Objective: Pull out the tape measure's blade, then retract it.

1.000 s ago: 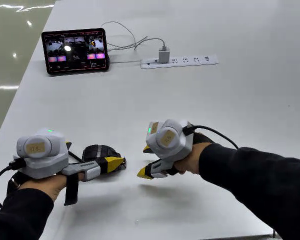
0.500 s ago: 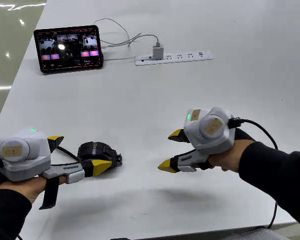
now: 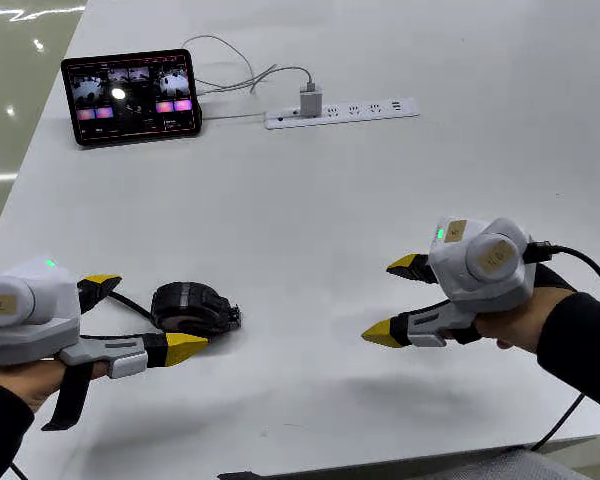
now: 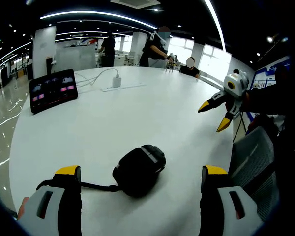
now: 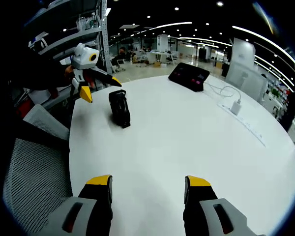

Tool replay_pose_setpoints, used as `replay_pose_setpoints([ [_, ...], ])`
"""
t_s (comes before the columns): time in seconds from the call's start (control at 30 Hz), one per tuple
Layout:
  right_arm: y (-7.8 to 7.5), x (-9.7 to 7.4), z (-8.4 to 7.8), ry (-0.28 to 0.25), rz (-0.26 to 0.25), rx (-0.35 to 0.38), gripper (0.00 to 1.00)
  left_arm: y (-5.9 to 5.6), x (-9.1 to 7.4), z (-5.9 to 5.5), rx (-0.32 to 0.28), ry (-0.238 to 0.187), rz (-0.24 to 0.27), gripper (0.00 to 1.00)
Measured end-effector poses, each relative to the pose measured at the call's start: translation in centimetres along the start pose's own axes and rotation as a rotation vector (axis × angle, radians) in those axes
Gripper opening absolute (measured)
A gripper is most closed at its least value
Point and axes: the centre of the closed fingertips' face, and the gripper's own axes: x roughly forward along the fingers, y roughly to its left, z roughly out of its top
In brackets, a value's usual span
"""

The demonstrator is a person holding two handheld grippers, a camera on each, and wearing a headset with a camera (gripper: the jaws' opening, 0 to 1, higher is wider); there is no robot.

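On counter (image 3: 310, 200), tape measure (image 3: 190, 307) lies before our left gripper (image 3: 145, 315), jaws open; right gripper (image 3: 392, 298) jaws open too. Unheld case may skid.

The tape measure (image 3: 188, 307) is a compact black case with rounded corners and a ribbed, rubbery shell. It lies flat on its broad side on the white counter (image 3: 310, 200), towards the near left corner and a little in from the near edge. A small dark nub sticks out at its right end. A thin black cord (image 4: 96, 186) trails from its left side along the counter.
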Motion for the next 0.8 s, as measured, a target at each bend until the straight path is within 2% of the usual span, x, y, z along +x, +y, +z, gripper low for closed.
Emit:
replay_pose_setpoints([
  [0.2, -0.9, -1.7, -1.8, -0.014, -0.032, 0.043, 0.60, 0.4, -0.3, -0.1, -0.002, -0.005, 0.004, 0.99],
  [0.3, -1.4, -2.6, -2.7, -0.020, -0.051, 0.074, 0.64, 0.5, -0.4, -0.4, -0.001, 0.008, 0.001, 0.99],
  [0.37, -1.9, -3.1, -3.5, -0.020, -0.069, 0.087, 0.65, 0.1, -0.6, -0.4, -0.016, -0.010, -0.032, 0.99],
  [0.43, -2.2, -3.8, -4.0, -0.020, -0.083, 0.100, 0.66, 0.3, -0.8, -0.3, -0.006, -0.017, -0.023, 0.99],
  [0.63, -2.9, -5.7, -5.9, -0.024, -0.106, 0.144, 0.72, 0.4, -1.3, -0.7, -0.009, 0.004, -0.025, 0.99],
  [0.8, -3.1, -7.1, -7.5, -0.017, -0.125, 0.175, 0.76, 0.6, -1.7, -0.9, 0.026, 0.011, -0.010, 0.99],
])
